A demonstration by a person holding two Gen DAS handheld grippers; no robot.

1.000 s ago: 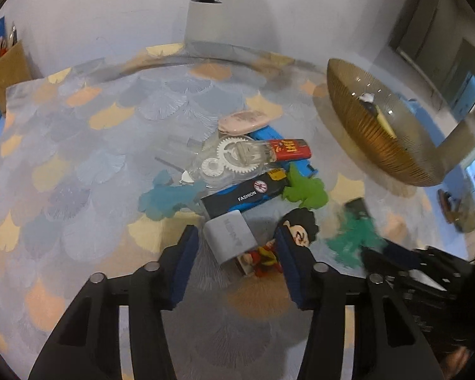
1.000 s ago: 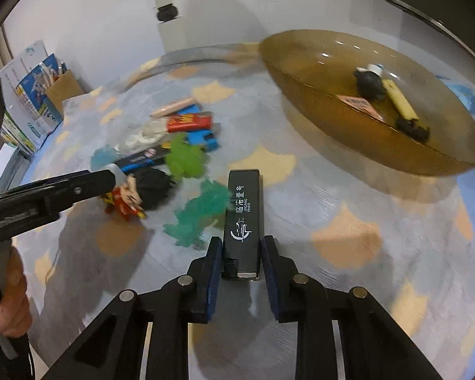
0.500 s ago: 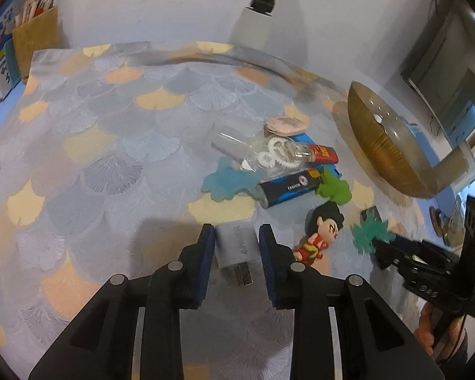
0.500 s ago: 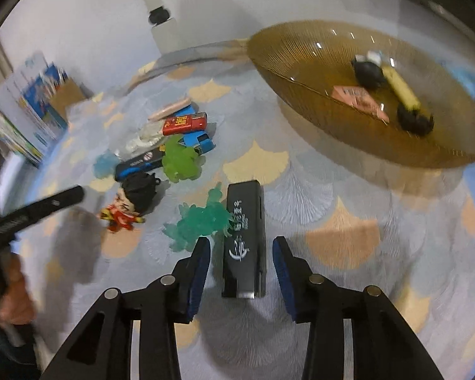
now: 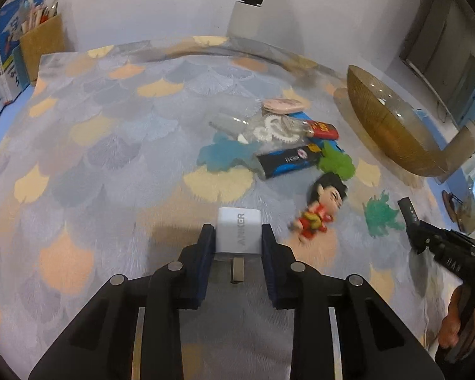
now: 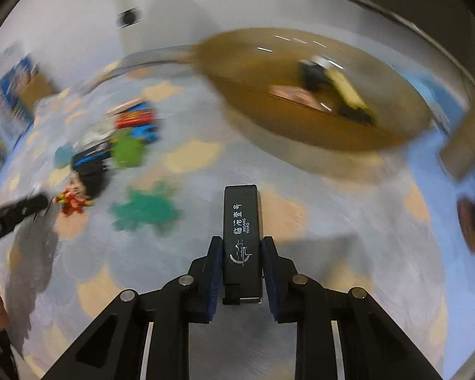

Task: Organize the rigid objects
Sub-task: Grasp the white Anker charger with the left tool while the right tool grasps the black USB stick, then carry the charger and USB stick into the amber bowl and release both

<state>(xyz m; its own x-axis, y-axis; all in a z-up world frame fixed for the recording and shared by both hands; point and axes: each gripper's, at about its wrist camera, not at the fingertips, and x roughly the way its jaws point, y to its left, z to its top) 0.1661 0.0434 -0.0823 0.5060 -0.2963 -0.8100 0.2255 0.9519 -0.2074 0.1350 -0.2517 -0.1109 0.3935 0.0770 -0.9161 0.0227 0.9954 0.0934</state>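
Observation:
My left gripper (image 5: 237, 237) is shut on a white Anker charger (image 5: 237, 221), its plug prong pointing back between the fingers. My right gripper (image 6: 241, 247) is shut on a slim black box with white lettering (image 6: 240, 209), held just above the cloth. Ahead and to the right sits a wide amber bowl (image 6: 247, 107) containing a yellow-and-black item (image 6: 345, 91) and a pinkish card (image 6: 297, 95). The left wrist view shows the same bowl (image 5: 386, 133) at right and the right gripper (image 5: 427, 237) at the right edge.
A pile lies mid-table: a doll figurine (image 5: 319, 205), a dark green splat toy (image 5: 380, 212), a black-blue pack (image 5: 288, 158), a clear geared dispenser (image 5: 269, 129), a red pack (image 5: 324, 128) and a pink case (image 5: 281, 106). A box of books (image 5: 41, 44) stands far left.
My left gripper closed on the charger and carried it left, away from the pile. My right gripper let the black box go, then shut on it again and is swinging sideways.

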